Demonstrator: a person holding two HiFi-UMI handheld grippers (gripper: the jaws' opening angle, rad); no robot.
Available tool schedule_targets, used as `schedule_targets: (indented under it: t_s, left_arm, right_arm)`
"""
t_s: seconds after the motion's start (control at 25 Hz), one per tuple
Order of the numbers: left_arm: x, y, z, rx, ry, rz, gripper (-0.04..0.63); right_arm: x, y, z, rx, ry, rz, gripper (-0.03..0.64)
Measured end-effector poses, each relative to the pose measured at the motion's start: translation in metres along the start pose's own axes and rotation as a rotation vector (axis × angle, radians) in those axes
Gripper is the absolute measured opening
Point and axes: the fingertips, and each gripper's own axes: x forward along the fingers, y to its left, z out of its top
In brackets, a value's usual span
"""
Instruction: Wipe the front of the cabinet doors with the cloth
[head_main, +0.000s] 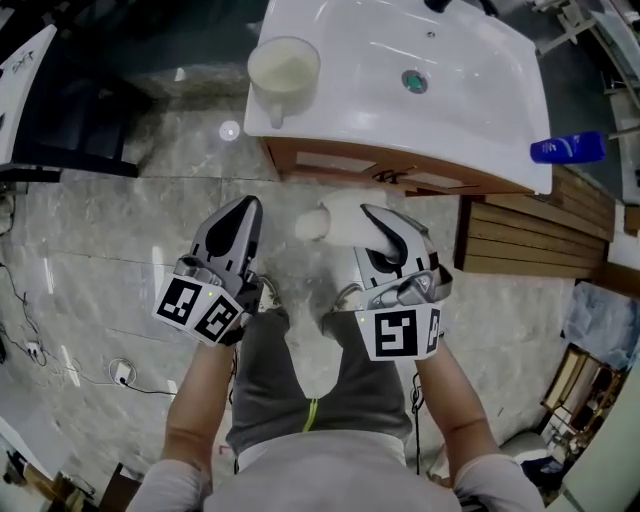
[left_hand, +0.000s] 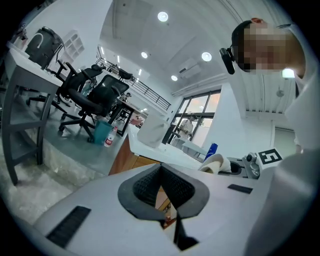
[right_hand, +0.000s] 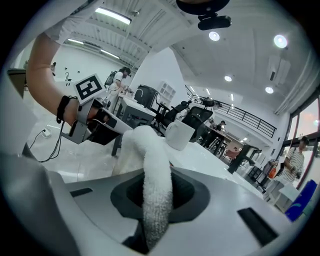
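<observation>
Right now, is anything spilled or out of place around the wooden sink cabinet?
Nothing stands out: the white fluffy cloth is clamped in the right gripper, the white cup stands upright on the white basin, nothing spilled.

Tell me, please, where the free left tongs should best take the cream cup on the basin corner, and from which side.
Probably the rim wall, from above: the cup stands upright, mouth open, on the basin corner nearest the left tongs. Its handle faces the person, a second choice from the front.
</observation>
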Motion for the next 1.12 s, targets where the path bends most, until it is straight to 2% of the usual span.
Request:
schedule_targets:
  t_s: [0.2,0.6,1.12]
  left_arm:
    - [0.022,0.031,-0.045,0.007,-0.007,-0.014,0.015]
    - [0.048,0.075,-0.112,0.023,-0.029,-0.014,0.015]
    - [0.051,0.113,-0.135,0.04,-0.068,0.002,0.015]
  right_arm:
    - [0.04,0.015,-0.035,-0.008,-0.022,-0.002,0.072]
    - [0.095,0.038,-0.075,-0.024,-0.09,-0.008,0.072]
    - [0.151,0.064,-0.07,-0.047,-0.168,0.011,0.072]
